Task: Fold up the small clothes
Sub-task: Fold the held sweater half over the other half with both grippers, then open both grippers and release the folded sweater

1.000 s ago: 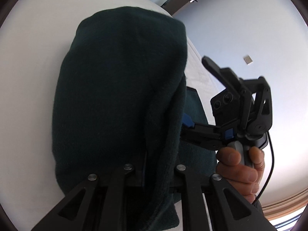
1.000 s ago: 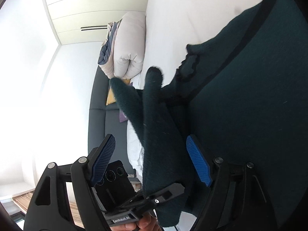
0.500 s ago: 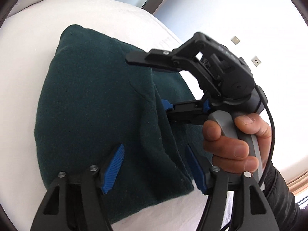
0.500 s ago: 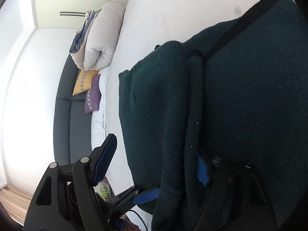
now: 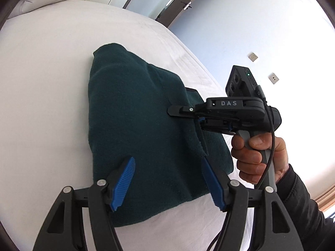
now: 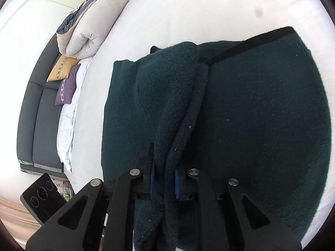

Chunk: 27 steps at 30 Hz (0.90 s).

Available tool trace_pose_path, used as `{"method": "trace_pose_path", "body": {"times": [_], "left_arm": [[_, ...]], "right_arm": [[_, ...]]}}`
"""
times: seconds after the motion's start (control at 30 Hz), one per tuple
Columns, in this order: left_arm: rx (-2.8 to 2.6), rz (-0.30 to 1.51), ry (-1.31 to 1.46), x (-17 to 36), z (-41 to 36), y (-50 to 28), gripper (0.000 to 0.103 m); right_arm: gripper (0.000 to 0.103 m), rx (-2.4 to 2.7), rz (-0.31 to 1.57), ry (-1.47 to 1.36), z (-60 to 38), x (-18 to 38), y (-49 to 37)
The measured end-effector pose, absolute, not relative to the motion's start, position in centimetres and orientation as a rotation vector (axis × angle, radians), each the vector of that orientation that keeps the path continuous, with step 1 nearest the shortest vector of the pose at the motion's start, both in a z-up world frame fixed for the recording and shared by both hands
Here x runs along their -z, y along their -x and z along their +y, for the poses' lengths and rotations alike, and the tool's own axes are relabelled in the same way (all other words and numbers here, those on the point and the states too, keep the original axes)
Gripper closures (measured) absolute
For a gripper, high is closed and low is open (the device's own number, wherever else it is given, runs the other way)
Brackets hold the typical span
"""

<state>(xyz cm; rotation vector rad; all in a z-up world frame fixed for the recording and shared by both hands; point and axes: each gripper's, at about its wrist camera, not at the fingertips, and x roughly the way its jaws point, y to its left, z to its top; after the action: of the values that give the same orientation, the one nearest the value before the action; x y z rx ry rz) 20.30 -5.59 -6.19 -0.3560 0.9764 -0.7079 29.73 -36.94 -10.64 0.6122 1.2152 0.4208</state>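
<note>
A dark green fleece garment (image 5: 136,125) lies folded on the white bed (image 5: 41,94). My left gripper (image 5: 167,184) is open and empty, its blue pads just above the garment's near edge. My right gripper (image 5: 197,117) comes in from the right, held by a hand, and is shut on a fold of the garment's right edge. In the right wrist view the garment (image 6: 261,115) fills the frame with a black trim band (image 6: 251,44), and the right gripper (image 6: 163,179) pinches a raised ridge of the cloth between its blue pads.
A rolled beige duvet (image 6: 88,25) lies at the bed's far end. A dark grey sofa (image 6: 39,115) with a yellow cushion (image 6: 60,69) and a purple cushion (image 6: 67,87) stands beside the bed. A wall with sockets (image 5: 253,56) rises beyond the bed.
My left gripper let go of the garment and pulled back, open. My right gripper closed on the garment's folded edge. The garment now lies flatter on the bed.
</note>
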Motion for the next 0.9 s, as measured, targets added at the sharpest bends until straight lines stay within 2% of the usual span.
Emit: {"method": "trace_pose_path", "body": {"times": [0.23, 0.73, 0.83, 0.9], "left_arm": [[0.706, 0.963, 0.342, 5.5, -6.2, -20.7, 0.035], [0.696, 0.983, 0.288, 6.5, -5.2, -22.9, 0.035], [0.676, 1.005, 0.268, 7.3, -5.2, -23.3, 0.029], [0.645, 1.029, 0.264, 8.0, -4.9, -23.7, 0.028]], "right_arm": [[0.091, -0.35, 1.207, -0.638, -43.0, 9.9, -28.8], [0.091, -0.324, 1.216, -0.632, -49.3, 9.9, -27.9], [0.09, -0.353, 1.195, -0.642, -48.4, 10.8, -27.6], [0.087, -0.368, 1.173, -0.704, -48.8, 11.1, -27.3]]}}
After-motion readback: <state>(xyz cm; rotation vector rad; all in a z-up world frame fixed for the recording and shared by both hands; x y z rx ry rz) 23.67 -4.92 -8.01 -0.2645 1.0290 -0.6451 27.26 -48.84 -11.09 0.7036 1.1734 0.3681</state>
